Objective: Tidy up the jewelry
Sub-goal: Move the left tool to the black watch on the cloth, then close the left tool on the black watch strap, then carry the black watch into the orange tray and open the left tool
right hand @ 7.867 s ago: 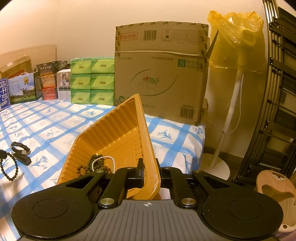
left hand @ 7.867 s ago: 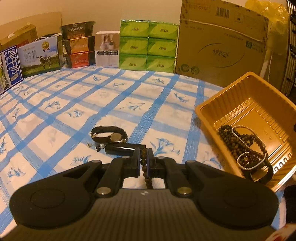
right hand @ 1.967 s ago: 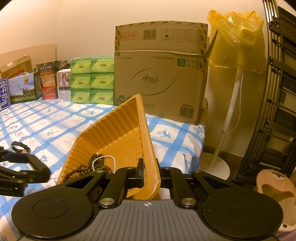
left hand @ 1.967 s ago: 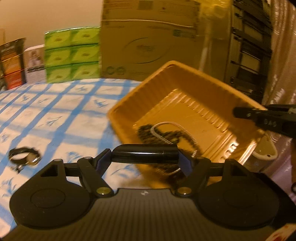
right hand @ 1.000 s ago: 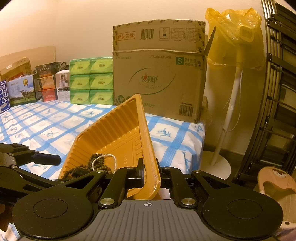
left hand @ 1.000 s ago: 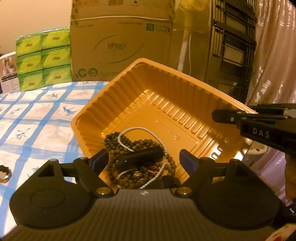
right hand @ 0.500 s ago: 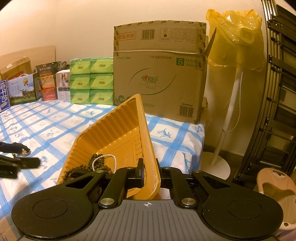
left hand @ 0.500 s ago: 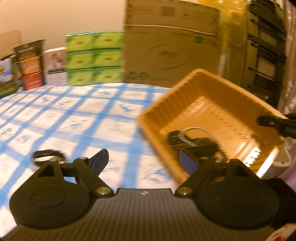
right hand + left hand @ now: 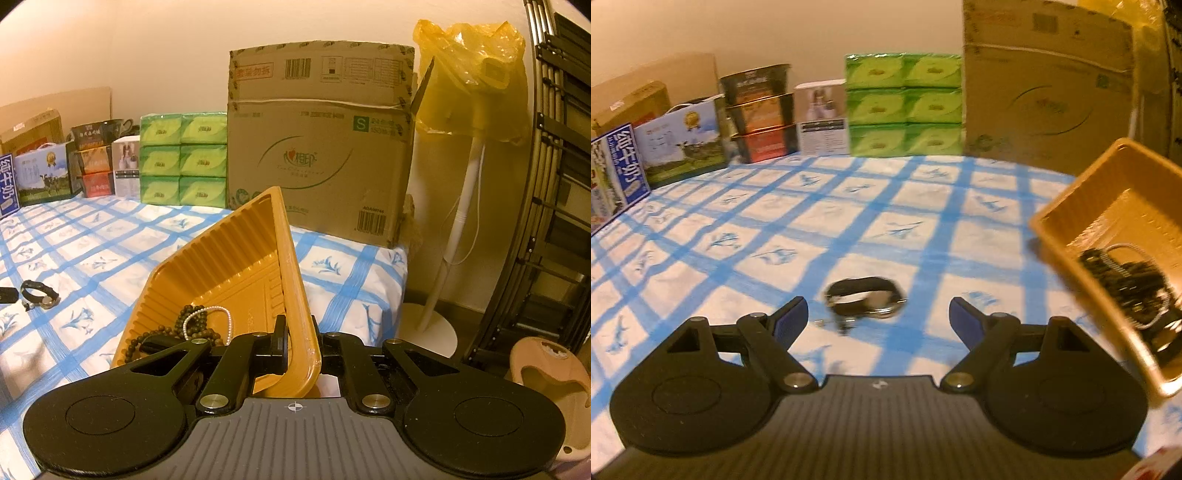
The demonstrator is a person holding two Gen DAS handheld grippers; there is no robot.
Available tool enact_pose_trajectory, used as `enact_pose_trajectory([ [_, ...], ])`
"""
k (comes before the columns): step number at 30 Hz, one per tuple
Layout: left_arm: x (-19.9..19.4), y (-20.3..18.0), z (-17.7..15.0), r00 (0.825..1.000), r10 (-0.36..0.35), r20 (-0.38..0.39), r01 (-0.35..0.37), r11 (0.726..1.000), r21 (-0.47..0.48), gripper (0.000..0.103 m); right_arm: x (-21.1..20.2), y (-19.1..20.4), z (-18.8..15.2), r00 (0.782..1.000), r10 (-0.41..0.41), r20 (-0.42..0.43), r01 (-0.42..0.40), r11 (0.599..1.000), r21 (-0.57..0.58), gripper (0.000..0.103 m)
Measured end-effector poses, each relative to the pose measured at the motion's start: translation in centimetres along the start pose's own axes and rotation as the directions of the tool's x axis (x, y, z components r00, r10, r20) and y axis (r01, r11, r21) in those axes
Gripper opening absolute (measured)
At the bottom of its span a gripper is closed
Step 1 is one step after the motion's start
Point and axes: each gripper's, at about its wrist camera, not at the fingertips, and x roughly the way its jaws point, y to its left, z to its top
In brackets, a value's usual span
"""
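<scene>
The left gripper (image 9: 877,319) stands wide open and empty at lower centre, with what looks like a black-strapped wristwatch (image 9: 865,297), blurred, on the blue-checked cloth (image 9: 798,229) just beyond it. The right gripper (image 9: 297,349) clamps the orange tray's (image 9: 236,258) rim; bead bracelets (image 9: 192,330) lie inside.

Black gripper (image 9: 878,320), blue-padded fingers (image 9: 790,320)

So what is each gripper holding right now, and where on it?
Right gripper: clamped on the orange tray's near rim. Left gripper: open, holding nothing; the watch lies ahead.
</scene>
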Motion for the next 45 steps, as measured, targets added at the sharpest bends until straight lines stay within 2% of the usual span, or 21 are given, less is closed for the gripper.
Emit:
enact_pose_trajectory([
  [6, 2.2, 2.2, 0.0, 0.999, 0.027, -0.037, -0.026, 0.999, 0.042, 0.080, 0.1, 0.0, -0.1, 1.000, -0.003, -0.001, 0.003, 1.000, -0.003, 0.008],
  [9, 3.6, 2.5, 0.1, 0.997, 0.058, -0.054, -0.052, 0.994, 0.097, 0.074, 0.1, -0.1, -0.2, 1.000, -0.004, -0.002, 0.004, 1.000, -0.001, 0.008],
  [13, 5.2, 2.6, 0.2, 0.996, 0.055, -0.070, -0.045, 0.990, 0.134, 0.061, 0.4, -0.2, -0.3, 1.000, -0.010, -0.007, 0.010, 1.000, -0.004, 0.008],
  [20, 7.3, 2.3, 0.5, 0.996, 0.038, -0.075, -0.023, 0.979, 0.200, 0.056, 0.5, -0.4, -0.4, 1.000, -0.015, -0.012, 0.015, 1.000, -0.009, 0.007],
  [24, 8.2, 2.3, 0.8, 0.995, 0.023, -0.097, -0.003, 0.979, 0.205, 0.040, 0.5, -0.4, -0.4, 1.000, -0.015, -0.011, 0.015, 1.000, -0.007, 0.007],
  [26, 8.4, 2.3, 1.0, 0.995, 0.010, -0.097, 0.010, 0.979, 0.203, 0.031, 0.6, -0.4, -0.4, 1.000, -0.015, -0.012, 0.015, 1.000, -0.009, 0.007],
  [28, 8.4, 2.2, 1.4, 0.995, 0.003, -0.103, 0.017, 0.980, 0.198, 0.016, 0.6, -0.3, -0.3, 1.000, -0.015, -0.012, 0.015, 1.000, -0.010, 0.007],
  [30, 8.3, 2.1, 1.8, 0.995, -0.005, -0.099, 0.023, 0.982, 0.189, 0.012, 0.6, -0.4, -0.4, 1.000, -0.016, -0.011, 0.016, 1.000, -0.011, 0.007],
  [34, 7.9, 1.8, 2.6, 0.995, -0.037, -0.098, 0.052, 0.986, 0.156, 0.010, 0.6, -0.3, -0.3, 1.000, -0.015, -0.011, 0.015, 1.000, -0.011, 0.007],
  [36, 7.4, 1.6, 3.0, 0.995, -0.058, -0.087, 0.069, 0.988, 0.135, 0.006, 0.6, -0.4, -0.3, 1.000, -0.015, -0.012, 0.015, 1.000, -0.009, 0.007],
  [39, 6.5, 1.2, 3.2, 0.993, -0.088, -0.077, 0.096, 0.990, 0.104, 0.006, 0.6, -0.4, -0.3, 1.000, -0.015, -0.010, 0.015, 1.000, -0.010, 0.007],
  [45, 4.5, 0.0, 2.2, 0.987, -0.134, -0.089, 0.137, 0.990, 0.018, 0.006, 0.5, 0.1, -0.2, 1.000, -0.014, -0.007, 0.014, 1.000, -0.013, 0.008],
])
